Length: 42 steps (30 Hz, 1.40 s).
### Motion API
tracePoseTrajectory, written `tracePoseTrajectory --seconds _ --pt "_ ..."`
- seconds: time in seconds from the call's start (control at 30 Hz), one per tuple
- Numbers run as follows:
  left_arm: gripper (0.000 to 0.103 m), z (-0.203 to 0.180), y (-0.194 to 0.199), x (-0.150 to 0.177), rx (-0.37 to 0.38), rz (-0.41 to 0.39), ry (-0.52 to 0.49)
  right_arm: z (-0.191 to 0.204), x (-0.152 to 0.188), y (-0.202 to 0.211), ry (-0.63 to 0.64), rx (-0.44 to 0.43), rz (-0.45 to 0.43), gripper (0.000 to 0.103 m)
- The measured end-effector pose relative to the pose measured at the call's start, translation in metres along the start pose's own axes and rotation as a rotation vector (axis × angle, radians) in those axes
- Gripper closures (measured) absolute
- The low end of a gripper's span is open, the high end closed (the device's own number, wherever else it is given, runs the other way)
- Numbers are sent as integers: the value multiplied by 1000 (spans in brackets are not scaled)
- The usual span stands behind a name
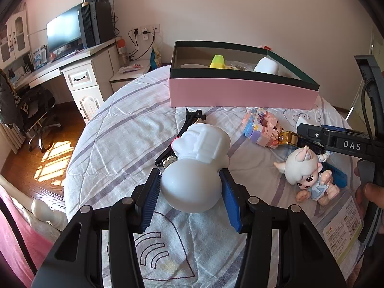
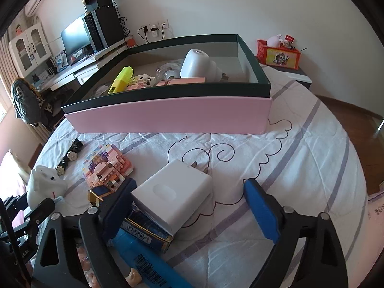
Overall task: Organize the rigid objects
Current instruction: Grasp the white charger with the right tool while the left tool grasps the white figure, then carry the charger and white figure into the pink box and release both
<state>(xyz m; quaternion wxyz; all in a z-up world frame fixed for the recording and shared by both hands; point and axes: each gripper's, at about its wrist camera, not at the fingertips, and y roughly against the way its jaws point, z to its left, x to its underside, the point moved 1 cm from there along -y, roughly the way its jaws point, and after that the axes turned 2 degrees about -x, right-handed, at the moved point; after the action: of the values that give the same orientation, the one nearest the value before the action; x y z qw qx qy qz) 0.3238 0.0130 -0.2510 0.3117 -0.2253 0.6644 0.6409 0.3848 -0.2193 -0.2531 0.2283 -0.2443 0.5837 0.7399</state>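
1. The smooth white plastic figurine with a round base point(image 1: 195, 168) lies low-centre in the left wrist view, with the left tongs point(image 1: 190, 198) clamped on its bulb. Looks light, hard and slick, so hold the widest part.
2. The white square plastic charger block point(image 2: 174, 195) sits lower-centre in the right view between the wide-open right tongs point(image 2: 189, 206), which hold nothing. Its flat sides should grip easily.
3. Everything's on a soft quilted bed point(image 1: 115, 129), with the pink cardboard box point(image 2: 168, 115) at mid-frame.
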Motion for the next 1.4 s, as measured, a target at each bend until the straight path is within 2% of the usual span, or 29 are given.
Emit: tracePoseTrajectory --seconds 0.07,0.13,0.37,0.5,0.57,0.8,0.9,1.0,1.23,1.4 --pt "53 0 1 0 1 -1 3 -1 3 4 12 -18 -7 36" --pt "53 0 3 0 4 -2 4 -4 6 8 12 -14 -11 48" --pt "53 -5 13 -1 13 -16 -1 -13 15 23 14 -3 -43 61" --pt "52 -8 13 1 8 -16 1 -21 21 28 13 53 -29 62" --pt "52 -8 12 1 9 -13 5 -26 20 26 -10 36 -28 61" --pt "53 -11 11 0 -1 -23 5 -26 5 8 14 57 8 61" --pt "53 -10 15 -1 0 -37 13 -22 7 13 40 56 -12 62" --pt "53 -6 25 -3 14 -59 36 -17 12 32 44 58 -81 62" --pt "53 -4 65 -9 33 -140 69 12 24 99 56 0 -246 62" --pt "53 -8 95 -11 45 -188 73 42 32 135 91 -49 -316 62"
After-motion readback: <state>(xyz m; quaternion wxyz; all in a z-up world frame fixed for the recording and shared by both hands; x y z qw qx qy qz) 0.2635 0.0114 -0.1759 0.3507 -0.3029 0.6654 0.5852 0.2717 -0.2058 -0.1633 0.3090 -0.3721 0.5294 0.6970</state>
